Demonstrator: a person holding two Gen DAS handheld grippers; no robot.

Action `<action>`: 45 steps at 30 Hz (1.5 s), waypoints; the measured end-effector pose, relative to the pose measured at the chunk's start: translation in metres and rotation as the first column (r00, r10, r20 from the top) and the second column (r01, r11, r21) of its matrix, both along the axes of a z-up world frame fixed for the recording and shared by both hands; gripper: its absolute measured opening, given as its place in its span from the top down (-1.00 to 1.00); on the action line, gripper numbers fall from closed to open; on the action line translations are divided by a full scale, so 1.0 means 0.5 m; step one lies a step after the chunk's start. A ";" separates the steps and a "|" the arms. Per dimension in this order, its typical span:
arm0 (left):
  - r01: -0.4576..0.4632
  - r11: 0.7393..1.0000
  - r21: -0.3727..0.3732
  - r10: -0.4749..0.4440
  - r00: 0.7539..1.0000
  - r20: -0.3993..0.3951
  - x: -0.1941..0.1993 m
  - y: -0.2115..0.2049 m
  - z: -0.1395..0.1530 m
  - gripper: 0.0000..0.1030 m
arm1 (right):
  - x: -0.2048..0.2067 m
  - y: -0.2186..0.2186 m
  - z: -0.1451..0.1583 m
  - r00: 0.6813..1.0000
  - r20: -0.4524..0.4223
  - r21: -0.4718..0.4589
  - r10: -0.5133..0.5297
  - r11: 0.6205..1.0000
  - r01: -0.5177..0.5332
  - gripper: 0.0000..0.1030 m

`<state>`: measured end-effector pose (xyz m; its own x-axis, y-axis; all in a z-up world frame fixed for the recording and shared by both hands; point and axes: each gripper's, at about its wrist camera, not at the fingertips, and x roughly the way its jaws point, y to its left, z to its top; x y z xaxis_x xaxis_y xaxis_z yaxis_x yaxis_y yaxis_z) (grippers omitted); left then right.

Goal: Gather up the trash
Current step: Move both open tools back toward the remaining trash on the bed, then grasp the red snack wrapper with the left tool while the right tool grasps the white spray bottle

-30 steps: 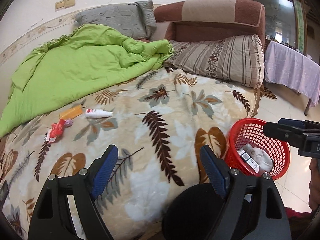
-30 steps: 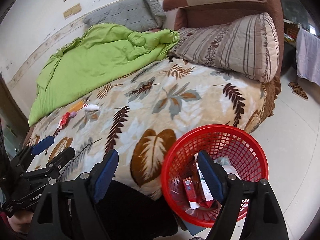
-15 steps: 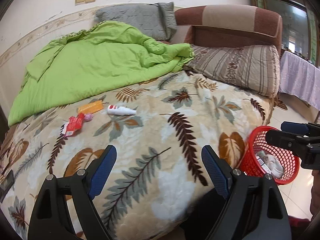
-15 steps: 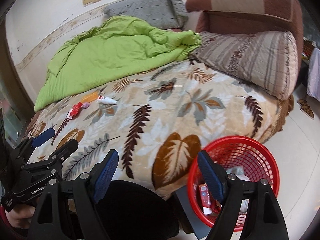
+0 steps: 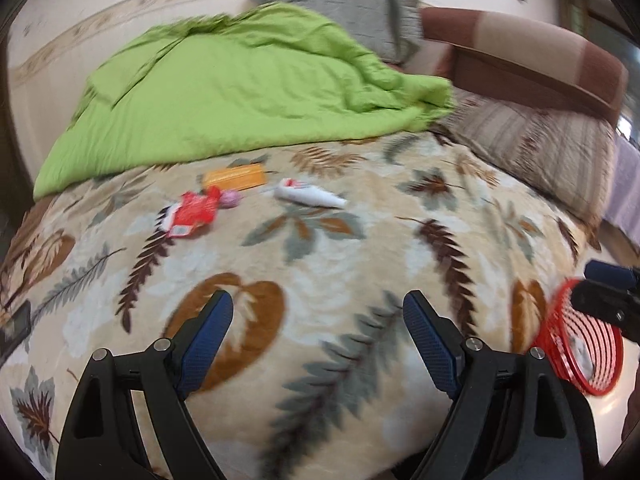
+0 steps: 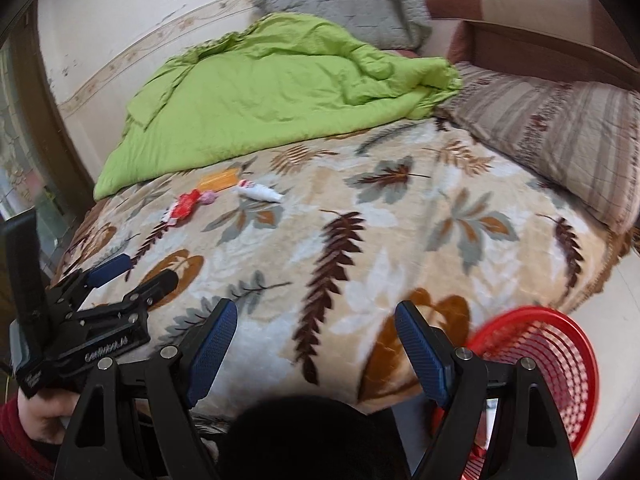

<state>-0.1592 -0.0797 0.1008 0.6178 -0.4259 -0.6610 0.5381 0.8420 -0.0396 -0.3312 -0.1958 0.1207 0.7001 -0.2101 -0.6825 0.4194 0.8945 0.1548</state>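
Green bedding, a rumpled quilt point(image 5: 240, 92), covers the far part of the bed by the wall, and in front of it a beige leaf-print blanket point(image 5: 360, 264) spreads over the rest of the mattress. The trash lies in a small cluster on this blanket just below the quilt's edge: a red wrapper point(image 5: 192, 216) to the left, a small pink ball point(image 5: 232, 199) touching its upper right end, a flat orange packet point(image 5: 236, 177) just behind them, and a white tube point(image 5: 308, 196) lying on its side a little to the right. The left tongs point(image 5: 316, 332) hover above the near part of the blanket with their blue-padded jaws spread wide and nothing between them, well short of the trash. The right tongs point(image 6: 316, 336) also stand wide open and empty, over the near edge of the bed. A red mesh basket point(image 6: 560, 348) sits on the floor beside the bed's near right corner, partly behind the right tongs' right finger; some papers show inside it, too blurred to make out. A grey pillow point(image 6: 344, 4) leans at the wall behind the quilt, and a striped pillow point(image 6: 560, 128) rests against the brown headboard point(image 5: 532, 56) on the right. In the right view, a hand point(image 6: 44, 412) in a red sleeve grips the left tongs at the lower left.
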 end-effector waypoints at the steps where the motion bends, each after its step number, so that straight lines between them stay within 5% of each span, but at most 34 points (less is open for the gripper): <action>1: -0.027 1.000 -0.008 0.027 1.000 -0.012 0.026 0.015 -0.002 -0.67 | 0.016 0.000 0.000 1.000 -0.002 0.006 0.023 1.000 -0.023 -0.65; 10: -0.197 0.979 -0.043 0.195 0.979 -0.055 0.252 0.108 -0.047 -0.67 | 0.234 0.008 -0.016 0.963 -0.025 -0.047 0.269 0.962 -0.270 -0.65; 20: -0.171 0.985 -0.032 0.169 0.983 -0.074 0.379 0.091 -0.097 -0.67 | 0.549 -0.047 -0.099 0.924 -0.125 -0.112 0.361 0.920 -0.374 -0.46; 26: -0.125 0.991 0.040 0.127 0.991 -0.035 0.418 0.047 -0.117 -0.67 | 0.686 -0.076 -0.179 0.906 -0.219 -0.083 0.363 0.918 -0.388 -0.10; 30: -0.146 0.987 0.068 0.149 0.988 -0.041 0.458 0.029 -0.133 -0.55 | 0.713 -0.068 -0.206 0.908 -0.248 -0.086 0.337 0.926 -0.367 0.15; 32: -0.160 0.984 0.082 0.166 0.983 -0.075 0.479 0.028 -0.145 -0.08 | 0.713 -0.064 -0.206 0.919 -0.248 -0.087 0.307 0.937 -0.337 0.20; 36: -0.192 0.977 0.090 0.203 0.969 -0.137 0.503 0.044 -0.168 0.13 | 0.700 -0.059 -0.190 0.946 -0.221 -0.037 0.237 0.967 -0.251 0.23; 38: -0.210 0.976 0.060 0.217 0.965 -0.150 0.505 0.061 -0.163 0.48 | 0.689 -0.052 -0.176 0.962 -0.195 -0.008 0.193 0.980 -0.198 0.23; 45: -0.239 0.969 -0.060 0.229 0.963 -0.140 0.485 0.110 -0.118 0.61 | 0.621 0.001 -0.117 0.992 -0.087 0.045 0.093 0.995 -0.090 0.22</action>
<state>0.0831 -0.0245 0.0417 0.6164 -0.3317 -0.7142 0.3121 0.9356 -0.1653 -0.0209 -0.1951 0.0620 0.6510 -0.1185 -0.7498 0.3498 0.9234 0.1578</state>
